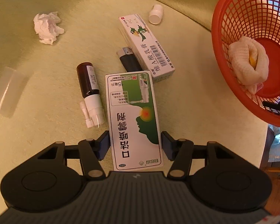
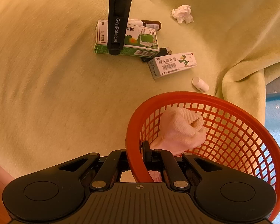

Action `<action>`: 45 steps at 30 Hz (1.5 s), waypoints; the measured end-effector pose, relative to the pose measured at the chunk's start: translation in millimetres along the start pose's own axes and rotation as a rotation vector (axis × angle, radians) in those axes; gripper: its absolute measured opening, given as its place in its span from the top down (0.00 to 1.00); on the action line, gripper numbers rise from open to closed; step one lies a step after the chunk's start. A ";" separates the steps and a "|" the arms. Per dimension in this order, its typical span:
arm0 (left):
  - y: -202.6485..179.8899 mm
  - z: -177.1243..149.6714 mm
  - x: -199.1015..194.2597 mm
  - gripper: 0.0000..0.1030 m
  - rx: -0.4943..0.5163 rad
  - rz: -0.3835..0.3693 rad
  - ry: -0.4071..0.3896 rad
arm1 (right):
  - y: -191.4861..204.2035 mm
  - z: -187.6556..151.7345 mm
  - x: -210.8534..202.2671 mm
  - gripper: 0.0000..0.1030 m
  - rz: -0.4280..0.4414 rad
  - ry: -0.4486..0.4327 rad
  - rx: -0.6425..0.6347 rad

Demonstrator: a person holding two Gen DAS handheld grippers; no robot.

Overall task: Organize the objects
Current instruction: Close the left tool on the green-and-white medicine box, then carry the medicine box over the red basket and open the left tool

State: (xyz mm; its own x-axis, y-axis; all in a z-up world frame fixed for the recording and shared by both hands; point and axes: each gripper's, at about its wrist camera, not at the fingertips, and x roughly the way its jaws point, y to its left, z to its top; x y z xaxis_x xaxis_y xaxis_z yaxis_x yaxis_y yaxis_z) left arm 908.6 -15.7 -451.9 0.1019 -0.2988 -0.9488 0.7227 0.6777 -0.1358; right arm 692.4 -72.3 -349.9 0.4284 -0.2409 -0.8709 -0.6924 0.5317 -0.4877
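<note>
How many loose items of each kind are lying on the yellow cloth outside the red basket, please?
Medicine boxes: 2, the green spray box and the white ointment box
Bottles: 2, the brown spray bottle and the small white bottle
Lighter: 1
Crumpled tissue: 1
Clear plastic cap: 1
Total: 7

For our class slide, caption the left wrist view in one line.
Left gripper straddles the green-and-white medicine box, jaws open.

A pale yellow-green fleece cloth [image 1: 69, 3] covers the surface, rumpled into folds at the far right, under warm orange light; blue floor [image 2: 278, 112] shows beyond its edge.
</note>
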 end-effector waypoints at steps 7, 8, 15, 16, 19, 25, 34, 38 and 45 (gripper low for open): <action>2.4 1.2 -12.5 0.51 0.010 -0.024 0.022 | 0.4 0.4 0.1 0.99 0.002 0.002 -0.003; 3.3 1.6 -15.7 0.51 0.009 -0.029 0.023 | 0.3 0.6 0.1 0.99 0.003 0.003 -0.003; 3.6 5.2 -41.7 0.52 -0.034 -0.056 0.013 | 1.0 0.8 1.1 0.99 0.003 0.007 -0.010; 3.9 6.0 -45.0 0.52 -0.032 -0.056 0.010 | 1.4 0.8 1.2 0.99 0.004 0.008 -0.010; 6.2 9.0 -53.2 0.52 -0.040 -0.066 0.003 | 2.1 0.7 1.2 0.99 0.004 0.010 -0.013; 9.6 15.3 -70.0 0.52 -0.058 -0.076 -0.023 | 2.2 0.8 1.5 0.99 0.003 0.013 -0.018; -5.3 35.2 -96.4 0.52 -0.024 -0.162 -0.057 | 6.0 -0.8 0.5 0.99 0.004 0.019 -0.030; -18.7 45.8 -99.1 0.52 0.021 -0.202 -0.064 | 6.0 -1.8 0.7 0.99 0.003 0.018 -0.031; -35.9 60.3 -99.6 0.52 0.072 -0.250 -0.069 | 4.5 -2.1 1.3 0.99 0.003 0.017 -0.024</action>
State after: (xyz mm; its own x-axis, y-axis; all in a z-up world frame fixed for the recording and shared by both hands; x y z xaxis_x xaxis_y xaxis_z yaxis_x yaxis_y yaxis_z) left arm 913.7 -50.8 -335.3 -0.0416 -0.4977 -0.8664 0.7775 0.5285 -0.3409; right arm 688.6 -71.9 -353.4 0.4164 -0.2531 -0.8733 -0.7074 0.5132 -0.4860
